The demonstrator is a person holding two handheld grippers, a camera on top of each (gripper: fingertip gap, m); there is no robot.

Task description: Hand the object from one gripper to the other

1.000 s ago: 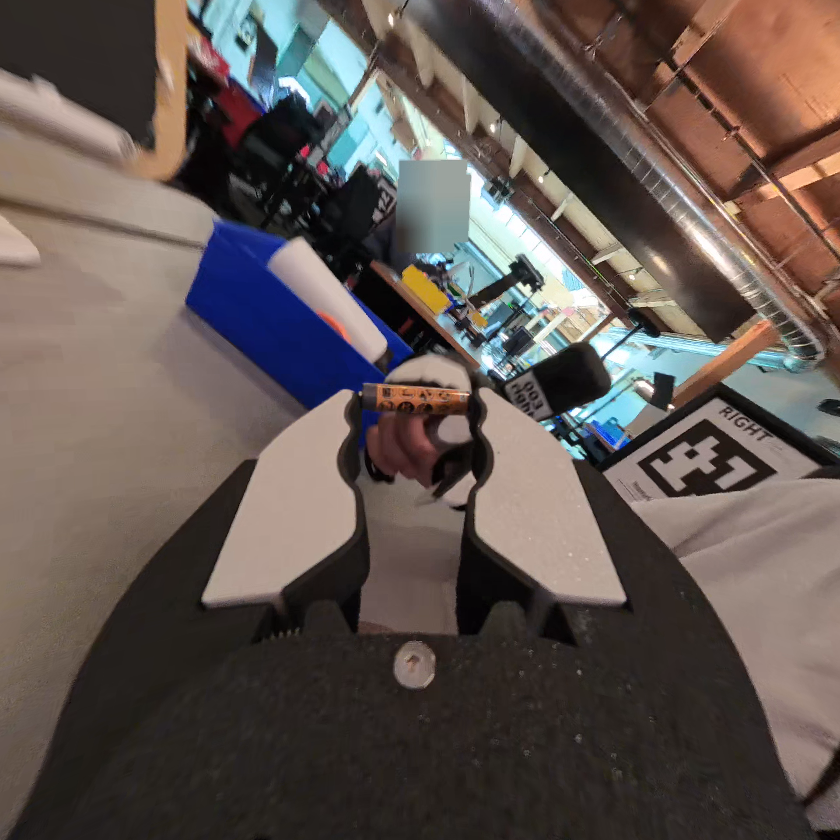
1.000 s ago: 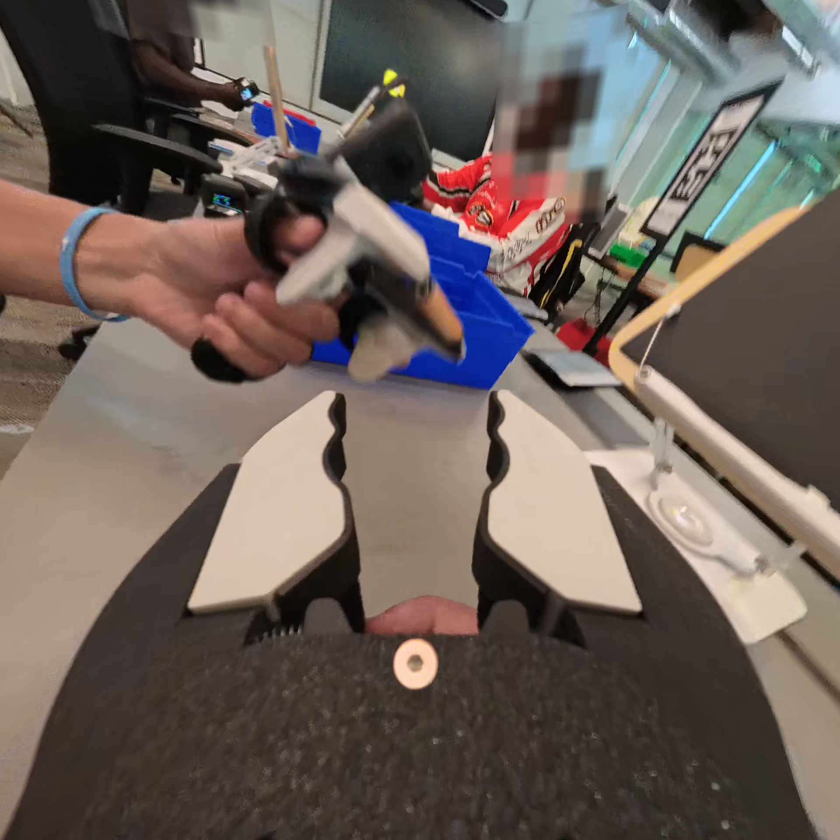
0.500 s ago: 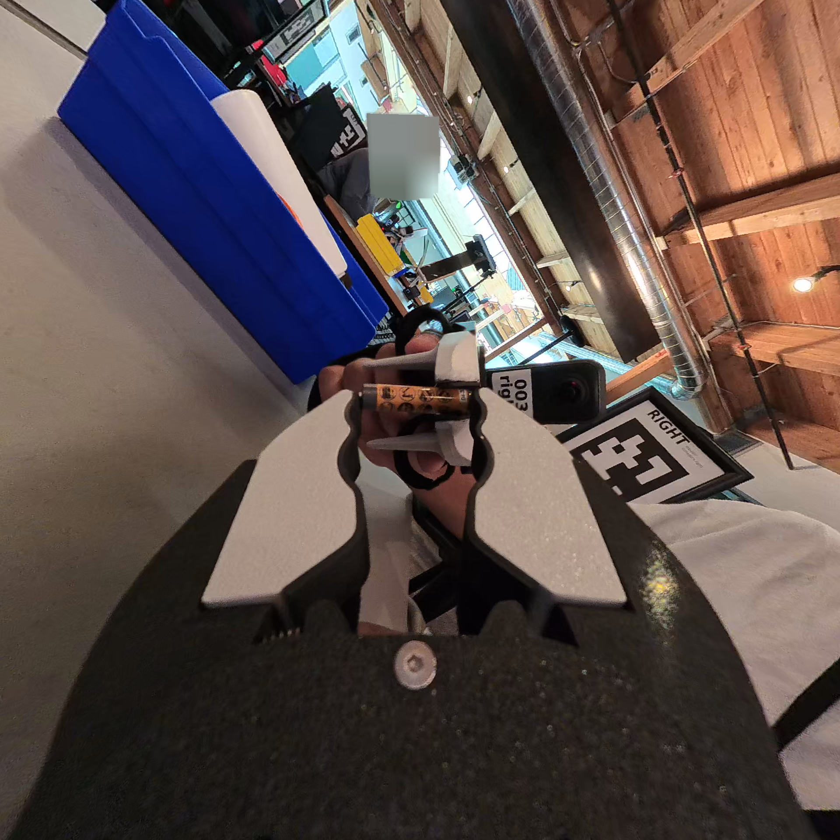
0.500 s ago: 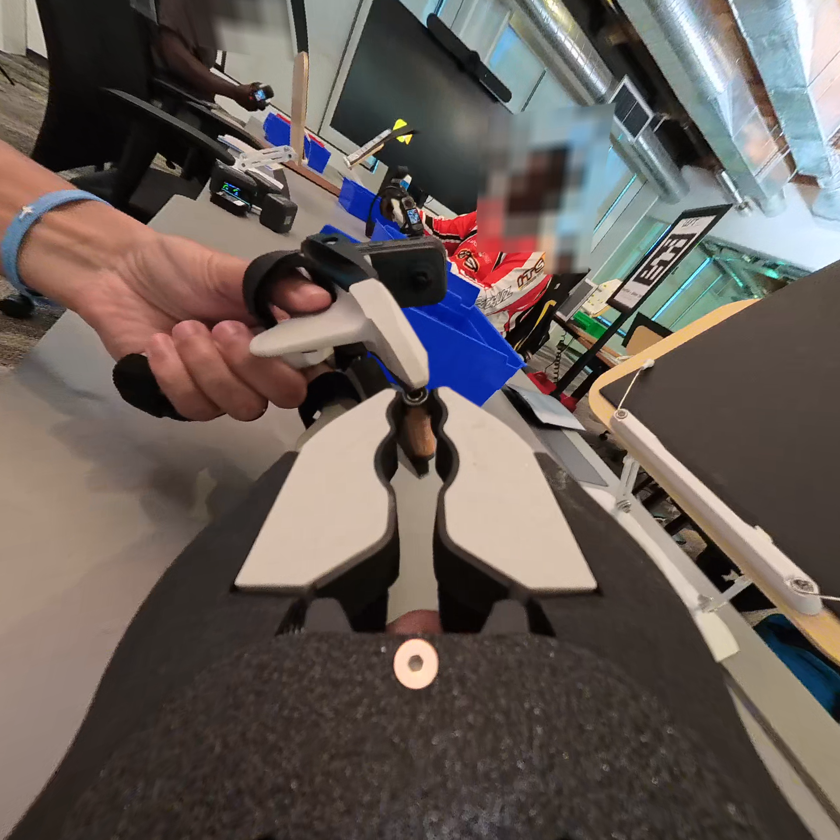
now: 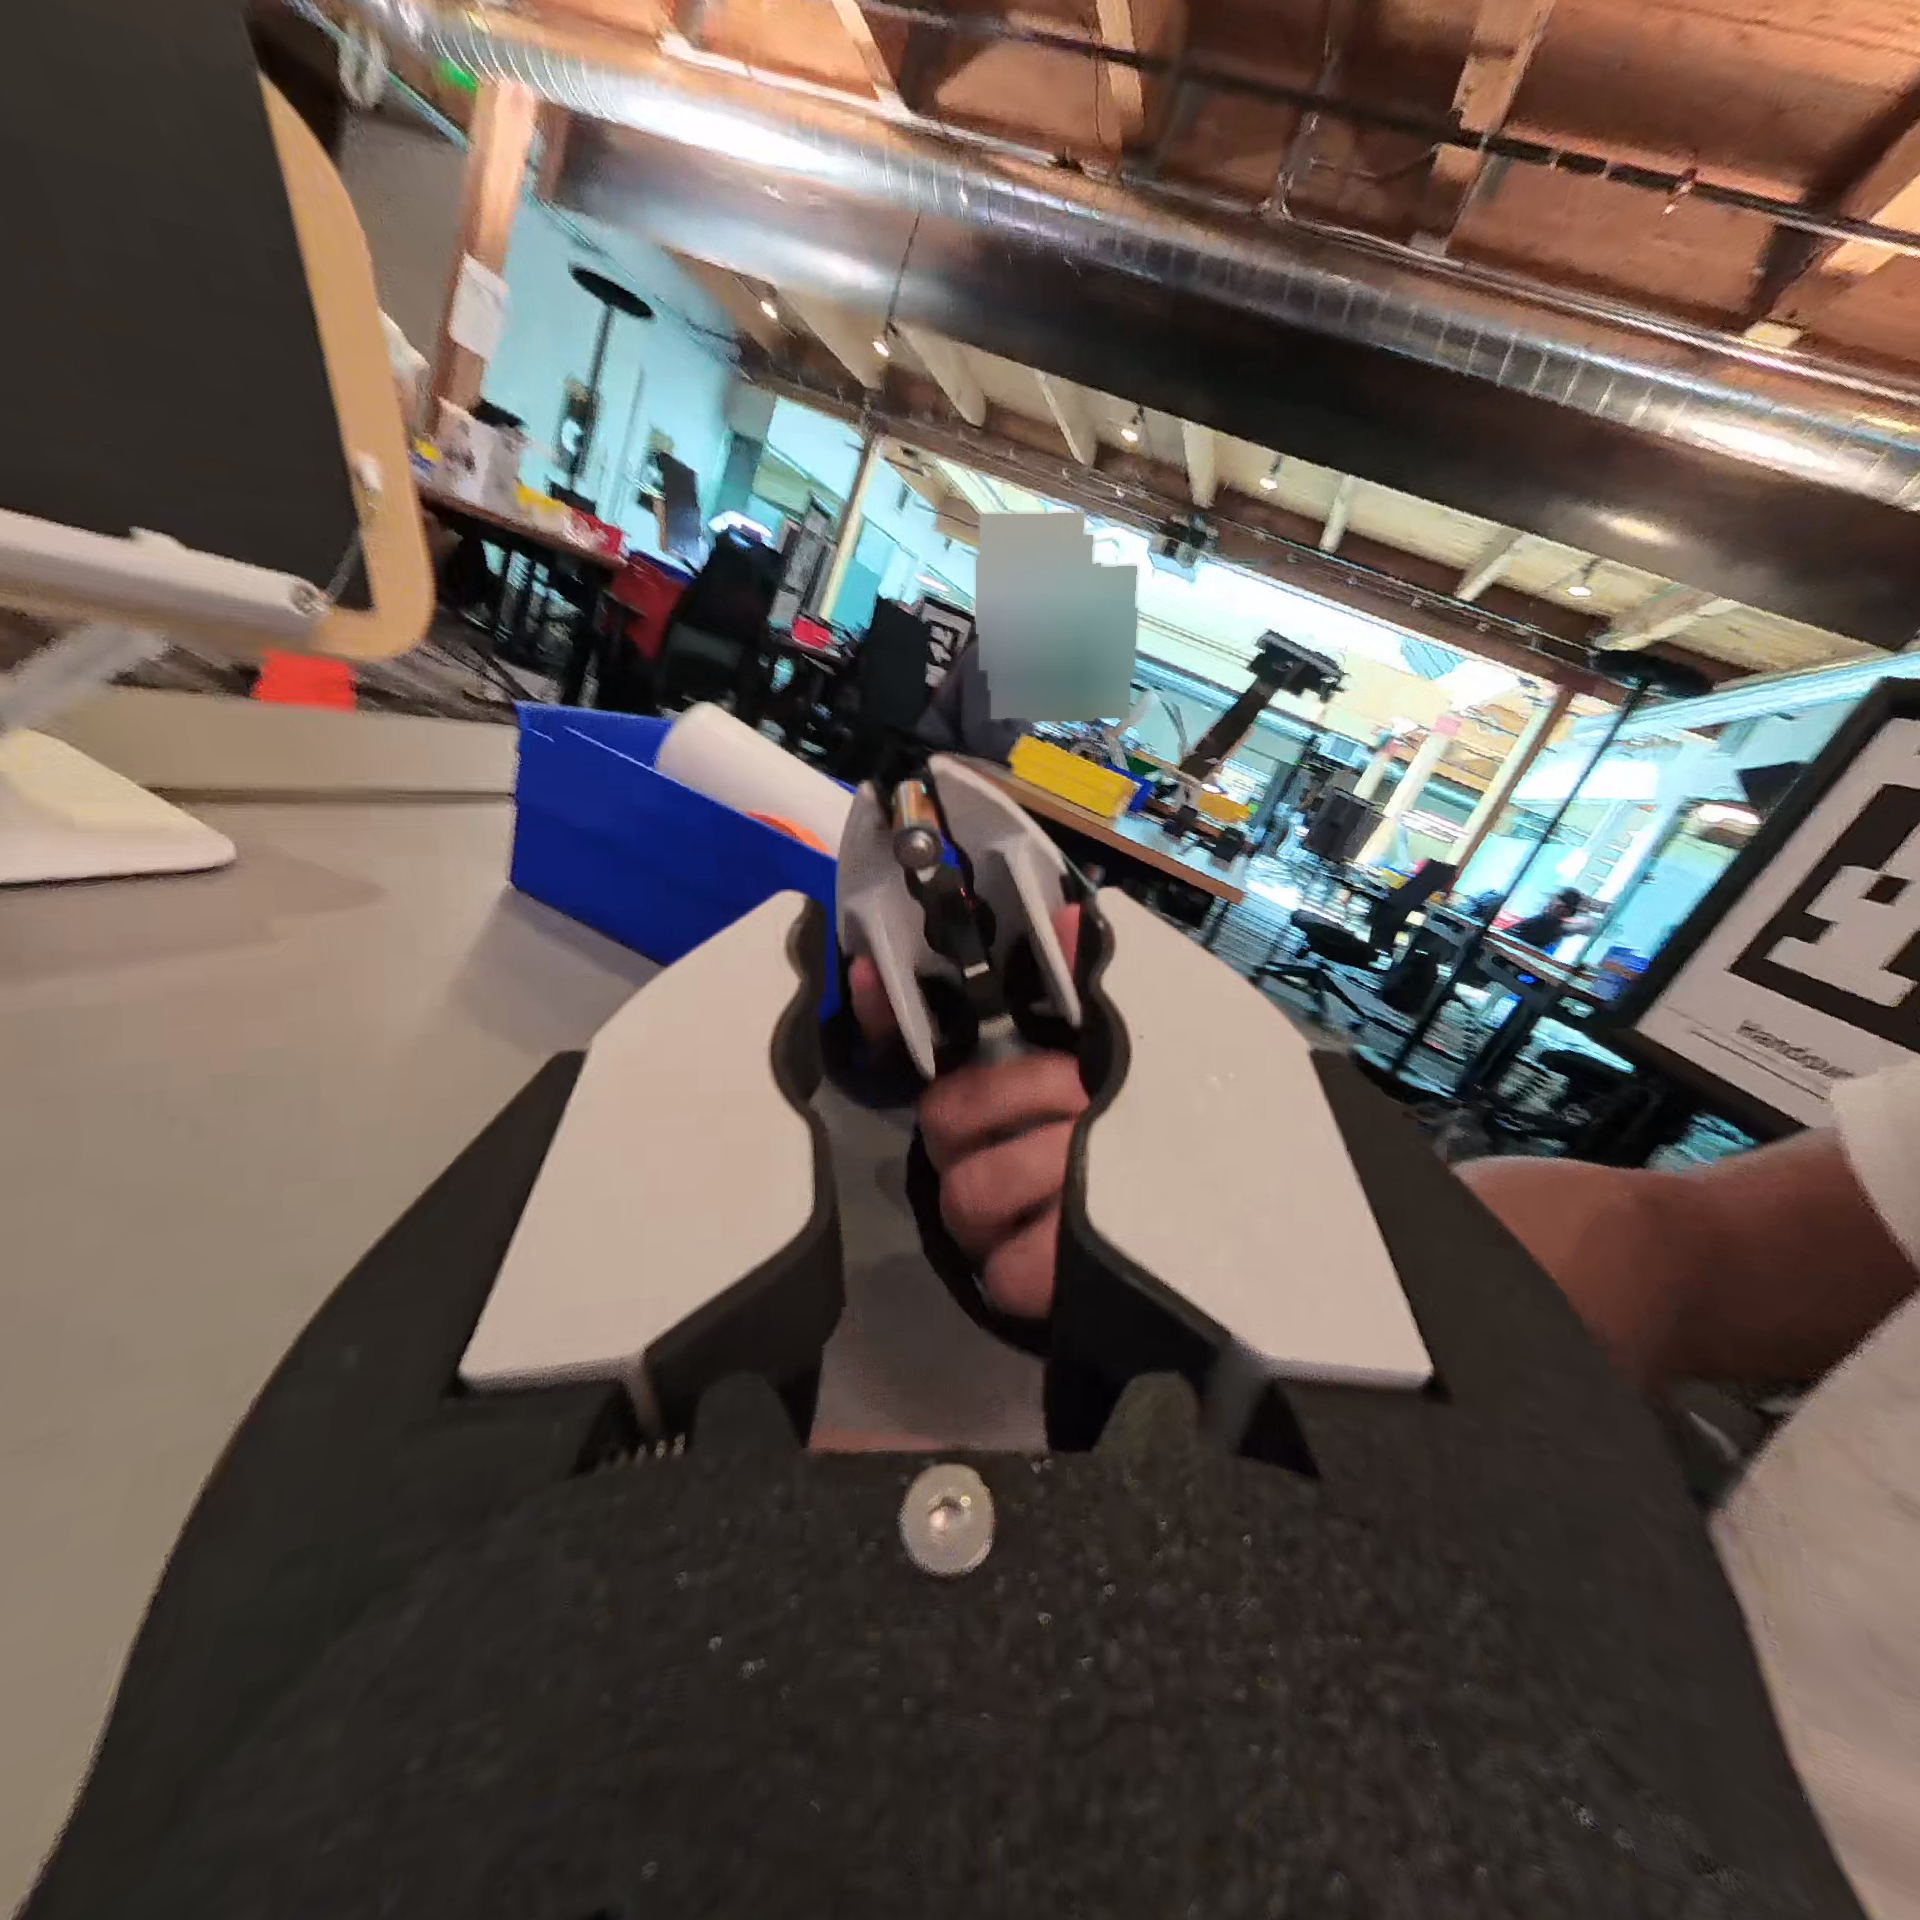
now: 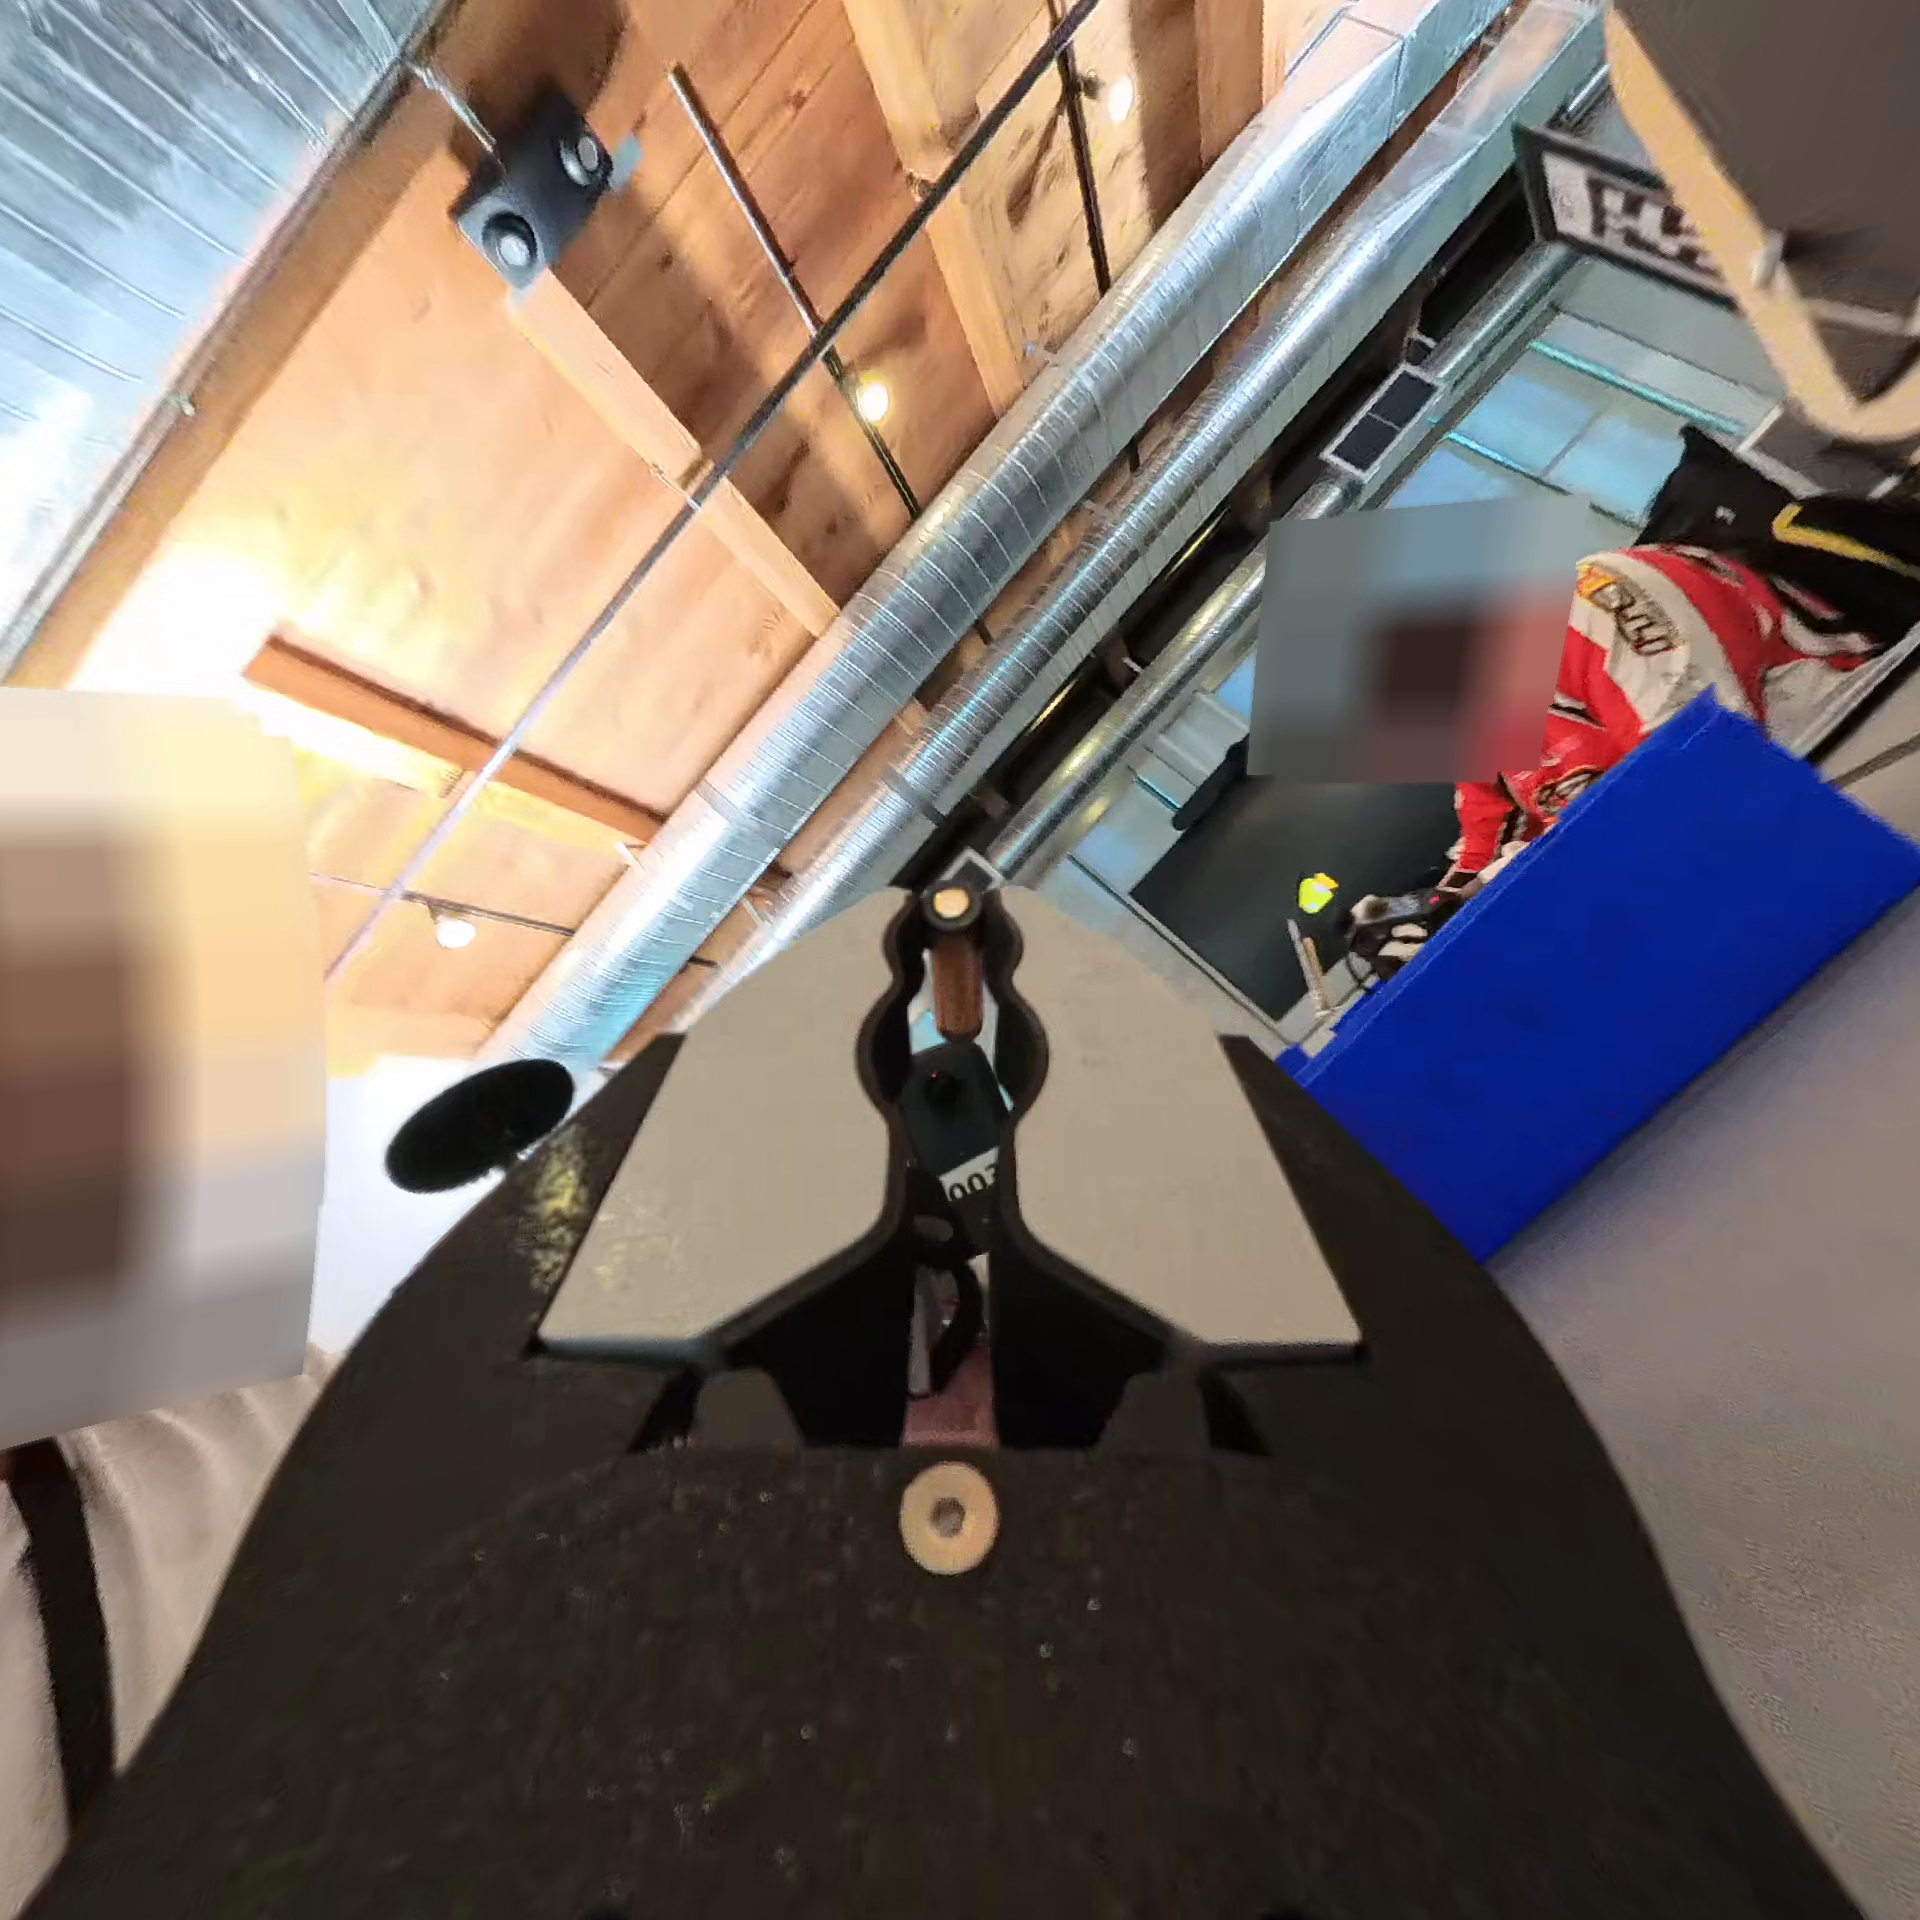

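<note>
The object is a small orange-and-black battery. In the right wrist view my right gripper [image 6: 951,920] is shut on the battery [image 6: 954,987], which stands on end between the fingertips, and the gripper points up at the ceiling. In the left wrist view my left gripper [image 5: 951,914] is open and empty. The right gripper [image 5: 909,795] shows just beyond its fingertips, held by a hand [image 5: 997,1164], with the battery [image 5: 912,831] clamped in its white fingers. The two grippers are apart.
A blue bin [image 5: 644,831] with a white roll [image 5: 748,769] stands on the grey table [image 5: 260,1039], and it also shows in the right wrist view [image 6: 1610,987]. A black board with a wooden edge [image 5: 156,312] and a white stand base [image 5: 83,821] are on the left. A marker board [image 5: 1818,914] is on the right.
The left gripper held the battery, the right gripper closed on it, and now the left has opened and let go. The right gripper has tilted upward with the battery.
</note>
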